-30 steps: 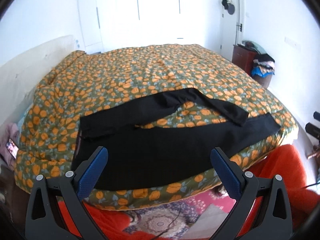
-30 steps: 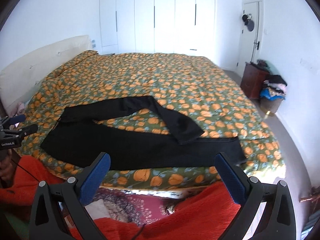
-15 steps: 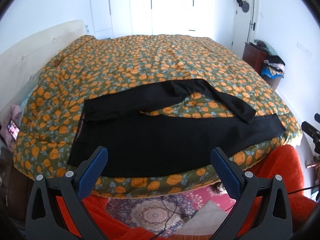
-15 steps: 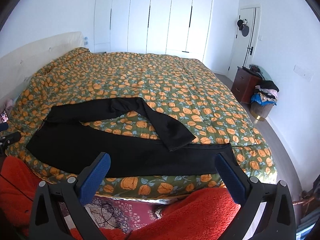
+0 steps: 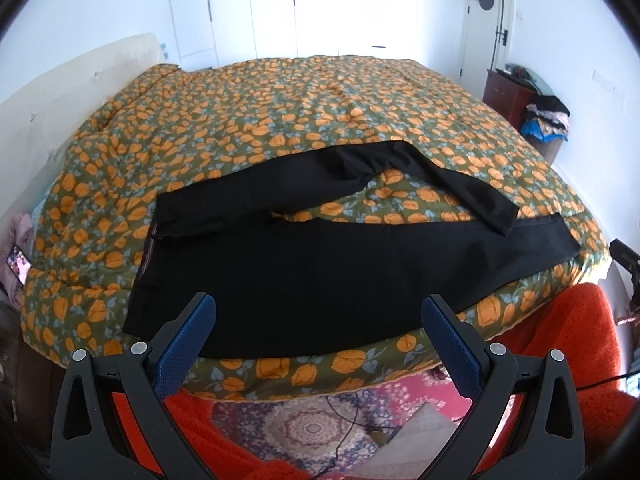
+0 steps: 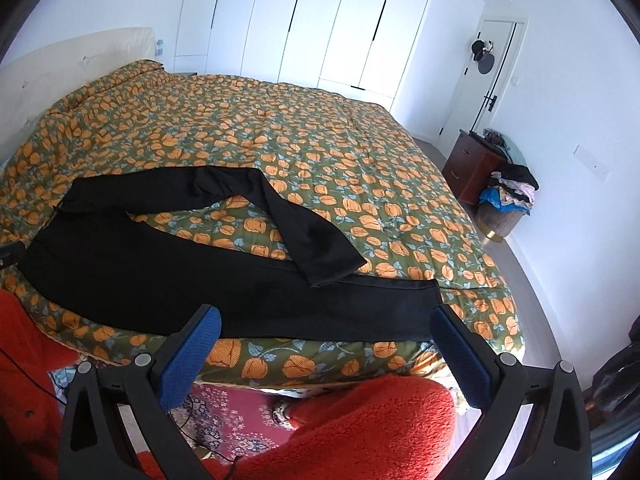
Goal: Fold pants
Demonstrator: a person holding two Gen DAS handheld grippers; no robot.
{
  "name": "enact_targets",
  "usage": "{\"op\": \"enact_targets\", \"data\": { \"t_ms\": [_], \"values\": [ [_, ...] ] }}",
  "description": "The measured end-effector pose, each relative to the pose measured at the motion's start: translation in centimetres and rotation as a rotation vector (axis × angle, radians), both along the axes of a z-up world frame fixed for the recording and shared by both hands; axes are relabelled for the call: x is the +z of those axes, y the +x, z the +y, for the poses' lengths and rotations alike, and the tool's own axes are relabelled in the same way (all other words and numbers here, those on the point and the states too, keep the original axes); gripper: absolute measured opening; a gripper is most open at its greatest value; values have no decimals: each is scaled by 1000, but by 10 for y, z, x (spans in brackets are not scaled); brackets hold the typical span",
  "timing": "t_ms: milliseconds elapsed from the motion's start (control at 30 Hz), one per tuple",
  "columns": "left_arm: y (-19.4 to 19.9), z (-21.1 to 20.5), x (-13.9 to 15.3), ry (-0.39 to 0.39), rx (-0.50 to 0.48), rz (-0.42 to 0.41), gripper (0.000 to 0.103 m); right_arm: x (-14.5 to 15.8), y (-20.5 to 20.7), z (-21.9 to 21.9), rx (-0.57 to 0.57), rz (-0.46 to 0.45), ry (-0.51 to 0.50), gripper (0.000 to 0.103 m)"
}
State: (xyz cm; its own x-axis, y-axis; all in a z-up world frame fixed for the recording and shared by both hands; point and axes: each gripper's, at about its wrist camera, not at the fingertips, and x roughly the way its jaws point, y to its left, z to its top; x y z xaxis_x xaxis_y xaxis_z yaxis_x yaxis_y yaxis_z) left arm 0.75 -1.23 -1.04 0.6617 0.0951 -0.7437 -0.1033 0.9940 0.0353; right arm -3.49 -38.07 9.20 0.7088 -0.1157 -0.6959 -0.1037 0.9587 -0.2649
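Black pants (image 5: 320, 268) lie spread along the near edge of the bed, waistband to the left, both legs reaching right. The far leg is bent, and its hem (image 5: 496, 212) rests on the near leg. In the right wrist view the same pants (image 6: 168, 268) run from left to right, with the near leg's hem (image 6: 428, 300) close to the bed corner. My left gripper (image 5: 319, 330) hangs open just in front of the pants' near edge, holding nothing. My right gripper (image 6: 325, 340) is open as well, empty, above the bed edge near the leg end.
The bed carries a green quilt with orange flowers (image 5: 320, 112). Red fleece sleeves (image 6: 352, 428) show below the grippers, over a patterned rug (image 5: 304, 428). A dark wooden cabinet (image 6: 472, 168) and a heap of clothes (image 6: 512, 188) stand by the right wall. White wardrobes (image 6: 320, 24) fill the back.
Both grippers have come closer to the bed edge, so the pants appear larger and nearer. The pants lie as before. Both stay open.
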Motion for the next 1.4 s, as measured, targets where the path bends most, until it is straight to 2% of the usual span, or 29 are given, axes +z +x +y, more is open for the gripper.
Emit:
{"op": "enact_targets", "data": {
  "t_ms": [467, 1400],
  "values": [
    [7, -8, -9, 35, -14, 25, 102, -11, 6, -7, -16, 19, -40, 103],
    [14, -10, -21, 35, -6, 68, 102, -28, 21, -6, 3, 86, -17, 103]
  ]
}}
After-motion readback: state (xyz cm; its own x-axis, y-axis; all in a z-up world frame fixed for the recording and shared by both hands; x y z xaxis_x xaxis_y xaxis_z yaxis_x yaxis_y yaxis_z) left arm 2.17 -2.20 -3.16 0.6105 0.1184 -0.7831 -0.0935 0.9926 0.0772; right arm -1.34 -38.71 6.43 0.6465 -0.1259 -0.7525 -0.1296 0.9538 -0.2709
